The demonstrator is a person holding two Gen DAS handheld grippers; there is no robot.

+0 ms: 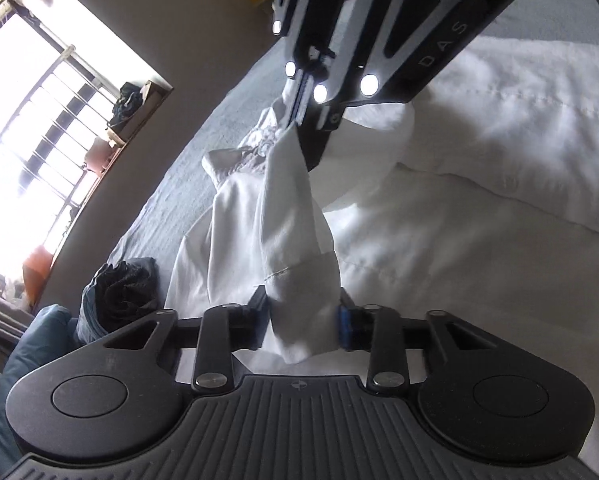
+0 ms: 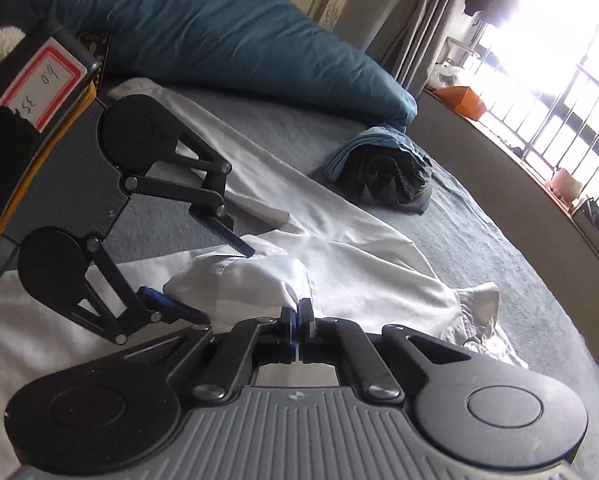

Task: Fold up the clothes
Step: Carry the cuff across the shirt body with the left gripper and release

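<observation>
left grip: my left gripper (image 1: 303,322) sits at the bottom centre of the left view, jaws part-closed on a bunched fold of the shirt's sleeve (image 1: 295,240); the pads press the cloth from both sides.
right grip: my right gripper (image 2: 299,322) is at lower centre of the right view, jaws fully together, with a thin edge of white cloth pinched between the tips. In the left view it comes in from the top centre, holding the far end of the same sleeve.
shirt: the shirt (image 2: 363,264) lies spread across the bed (image 2: 519,280), running from lower left to centre right of the right view, its collar (image 2: 479,300) crumpled at the right.
risk, slip: I judge the right pinch shallow, since it has only a thin edge; a sharp pull could draw the cloth out and drop the sleeve.
risk, bunching: the left hold is a wad, not a flat edge, so the fold may land creased or crooked.
risk, drag: lifting both ends could tug the body of the shirt out of line on the bed.
risk, clutter: a dark bundle (image 2: 383,168) lies near the shirt, centre right; a wide sweep could catch it.
containers: none in use; a box on the sill (image 1: 139,108) at upper left of the left view holds something dark, and I cannot tell what.
</observation>
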